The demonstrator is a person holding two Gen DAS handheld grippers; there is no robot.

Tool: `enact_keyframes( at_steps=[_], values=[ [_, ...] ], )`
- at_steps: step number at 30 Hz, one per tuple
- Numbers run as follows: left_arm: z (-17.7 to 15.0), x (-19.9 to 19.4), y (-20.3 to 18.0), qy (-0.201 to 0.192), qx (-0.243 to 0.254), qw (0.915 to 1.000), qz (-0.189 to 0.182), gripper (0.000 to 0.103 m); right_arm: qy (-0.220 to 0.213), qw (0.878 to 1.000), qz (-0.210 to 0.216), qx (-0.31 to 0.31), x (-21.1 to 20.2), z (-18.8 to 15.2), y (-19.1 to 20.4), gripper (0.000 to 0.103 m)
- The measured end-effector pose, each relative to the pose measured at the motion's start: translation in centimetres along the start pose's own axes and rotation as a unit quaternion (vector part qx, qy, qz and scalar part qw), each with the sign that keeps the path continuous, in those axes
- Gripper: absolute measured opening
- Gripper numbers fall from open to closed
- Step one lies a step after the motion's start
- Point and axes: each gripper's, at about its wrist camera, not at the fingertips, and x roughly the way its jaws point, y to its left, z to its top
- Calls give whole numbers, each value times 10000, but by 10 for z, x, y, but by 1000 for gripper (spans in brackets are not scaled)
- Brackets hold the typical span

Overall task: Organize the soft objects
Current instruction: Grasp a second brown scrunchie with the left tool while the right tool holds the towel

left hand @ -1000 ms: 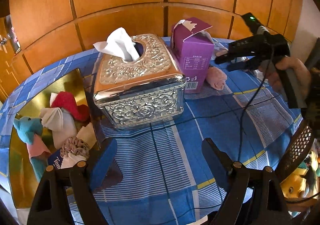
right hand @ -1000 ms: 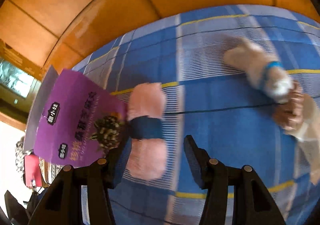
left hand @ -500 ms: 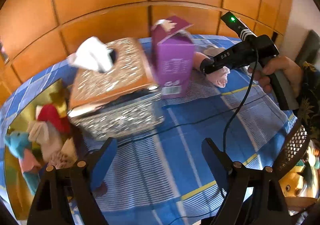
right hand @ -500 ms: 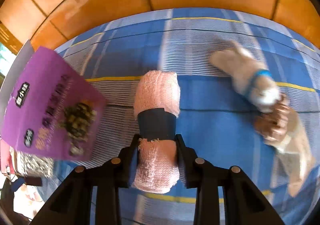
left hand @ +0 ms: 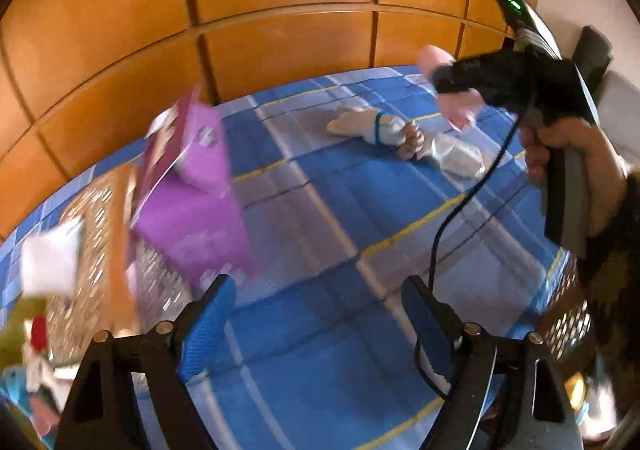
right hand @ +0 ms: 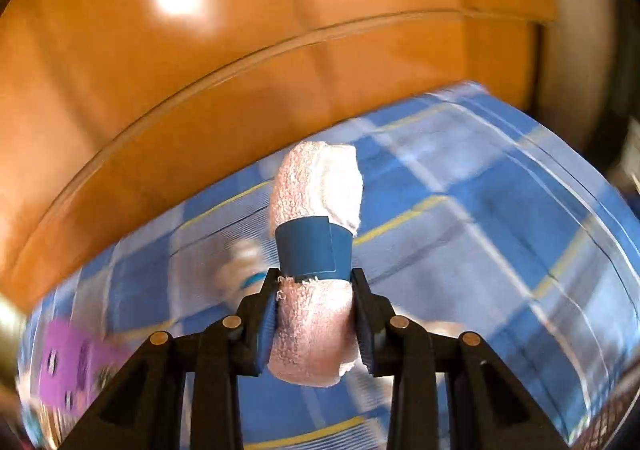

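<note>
The purple carton (left hand: 192,205) serves as landmark on the blue plaid worktop (left hand: 320,234). Left of it sits the embossed metal tissue box (left hand: 100,250), blurred. Just in front of the carton the left tool (left hand: 316,314) hovers with its jaws spread and nothing between them. Far right of the carton a beige rolled towel (left hand: 368,125) lies on the cloth. Beyond that, the right tool (right hand: 314,310) is clamped on the pink rolled towel (right hand: 316,197), lifted off the cloth.
</note>
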Motion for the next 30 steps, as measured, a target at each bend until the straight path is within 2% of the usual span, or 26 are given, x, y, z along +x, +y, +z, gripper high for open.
enact_keyframes(
  at_steps=[2, 4, 9, 10, 12, 15, 19, 22, 23, 24, 25, 26, 30],
  values=[
    [13, 11, -7, 49, -62, 9999, -117, 82, -1, 9991, -266, 334, 3, 3, -15, 33],
    [31, 24, -15, 41, -71, 9996, -253, 78, 83, 9976, -158, 667, 6, 3, -26, 33],
    [74, 68, -35, 194, -237, 9978, -584, 65, 180, 9951, -129, 959, 9, 1, -36, 33],
    [76, 72, -36, 219, -251, 9976, -612, 64, 211, 9943, -96, 1037, 10, 1, -39, 33],
    [88, 93, -45, 306, -237, 9967, -711, 53, 292, 9928, -16, 1158, 15, -3, -42, 33],
    [101, 120, -56, 432, -198, 9953, -841, 47, 377, 9913, 90, 1259, 17, -3, -44, 33],
    [116, 143, -68, 454, -160, 9929, -1089, 47, 464, 9906, 104, 1282, 24, -3, -45, 33],
    [127, 161, -77, 488, -60, 9932, -1051, 48, 538, 9901, 49, 1292, 26, -4, -45, 33],
    [129, 166, -80, 526, -34, 9931, -1050, 45, 562, 9900, 40, 1295, 27, -5, -45, 33],
    [132, 173, -82, 584, -2, 9919, -1125, 25, 598, 9897, 31, 1297, 28, -5, -45, 33],
    [133, 179, -84, 634, 17, 9907, -1200, 13, 625, 9895, 28, 1303, 29, -5, -45, 33],
    [133, 181, -84, 649, -23, 9908, -1184, 10, 645, 9892, 34, 1315, 30, -6, -46, 33],
    [121, 166, -76, 621, -150, 9894, -1302, 9, 644, 9892, 58, 1319, 30, -5, -46, 33]
  ],
)
